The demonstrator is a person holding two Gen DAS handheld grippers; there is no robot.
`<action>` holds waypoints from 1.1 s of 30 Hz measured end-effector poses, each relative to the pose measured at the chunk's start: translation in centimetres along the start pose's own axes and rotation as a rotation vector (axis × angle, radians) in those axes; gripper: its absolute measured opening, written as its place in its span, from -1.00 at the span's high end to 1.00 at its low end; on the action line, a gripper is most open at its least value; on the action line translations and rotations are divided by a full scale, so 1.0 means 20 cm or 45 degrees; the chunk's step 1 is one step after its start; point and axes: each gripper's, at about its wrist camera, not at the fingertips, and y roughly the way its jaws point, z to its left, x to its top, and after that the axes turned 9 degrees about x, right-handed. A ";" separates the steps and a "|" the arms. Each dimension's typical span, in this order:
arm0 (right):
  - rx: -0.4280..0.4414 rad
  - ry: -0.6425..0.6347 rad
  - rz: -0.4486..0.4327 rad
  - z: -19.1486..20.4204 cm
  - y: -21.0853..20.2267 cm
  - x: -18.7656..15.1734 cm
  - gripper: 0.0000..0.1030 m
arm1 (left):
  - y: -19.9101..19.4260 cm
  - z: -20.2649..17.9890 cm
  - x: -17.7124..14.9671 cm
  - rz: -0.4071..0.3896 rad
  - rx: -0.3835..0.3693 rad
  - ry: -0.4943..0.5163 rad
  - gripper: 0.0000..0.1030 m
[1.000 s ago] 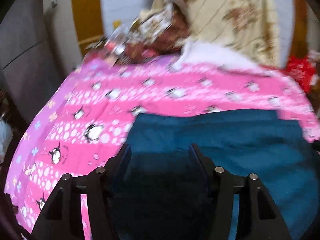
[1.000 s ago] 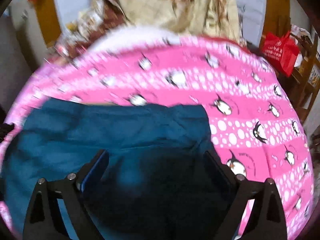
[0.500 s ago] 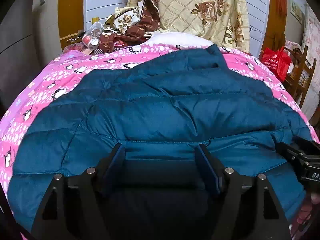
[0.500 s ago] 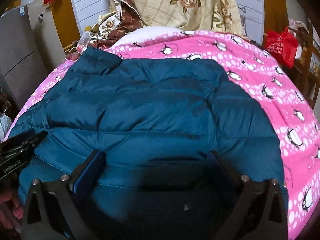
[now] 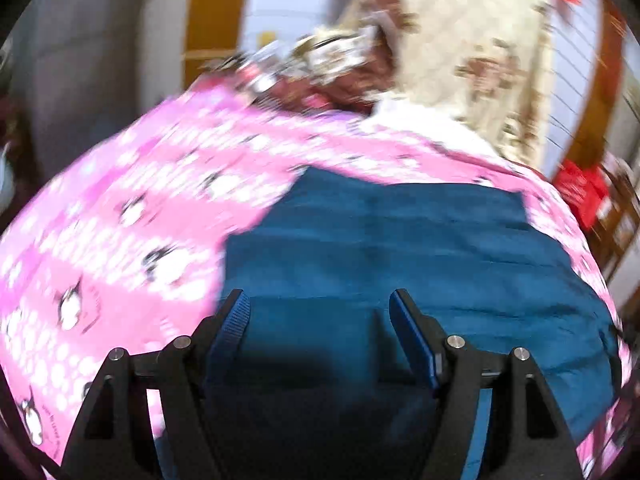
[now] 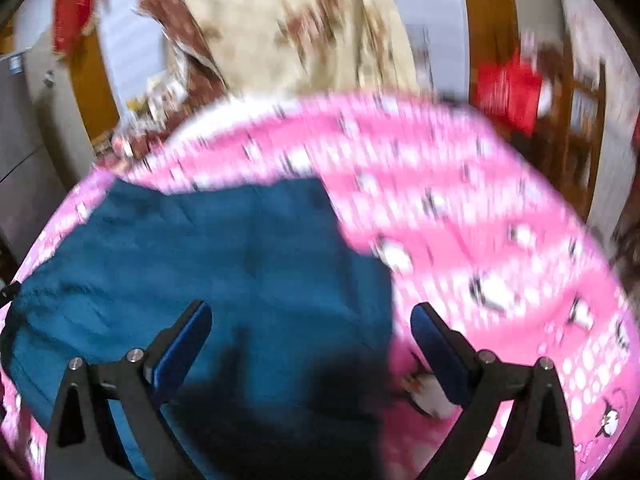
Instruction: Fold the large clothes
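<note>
Two blurred wrist views are given over a bed covered by a pink penguin-print blanket point(image 5: 132, 208) point(image 6: 460, 208). On the blanket, a teal quilted jacket point(image 5: 400, 240) point(image 6: 224, 248) is laid flat in a roughly rectangular shape; pink blanket is seen on its far side and on its outer sides. Behind the bed, a cream floral quilt point(image 5: 472, 48) point(image 6: 288, 28) is hung, with a brown-patterned cloth point(image 5: 352, 76) point(image 6: 188, 56) bunched beside it. A red bag point(image 5: 580, 192) point(image 6: 508, 92) is seen at the far right of the room.

The left gripper point(image 5: 320, 308) is shown with its jaws set wide apart above the jacket's near left part, the left blue pad point(image 5: 232, 332) close to the jacket's left edge; nothing is held between the fingers. The right gripper point(image 6: 312, 320) is likewise spread wide and empty, straddling the jacket's right edge: the left pad point(image 6: 180, 348) is over teal fabric, the right pad point(image 6: 440, 356) over pink blanket. Whether either gripper touches the fabric cannot be told.
</note>
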 end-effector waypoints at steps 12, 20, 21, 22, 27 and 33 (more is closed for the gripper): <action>0.420 0.171 0.061 -0.28 0.18 -0.07 -0.99 | 0.18 0.26 -0.02 0.229 -0.193 -0.097 -0.01; 0.770 0.133 0.116 -0.28 0.26 -0.03 -1.00 | 0.41 0.32 -0.01 0.406 -0.412 -0.205 -0.42; 0.774 0.130 0.117 -0.27 0.27 -0.02 -1.00 | 0.42 0.31 0.00 0.408 -0.425 -0.201 -0.44; 0.778 0.124 0.121 -0.27 0.28 -0.02 -1.00 | 0.42 0.30 0.00 0.409 -0.428 -0.196 -0.46; 0.819 0.102 0.134 -0.26 0.31 0.03 -0.99 | 0.43 0.26 0.02 0.370 -0.419 -0.155 -0.38; 0.805 -0.055 0.124 -0.15 0.24 0.03 -0.14 | 0.33 0.15 0.06 0.260 -0.372 -0.043 0.94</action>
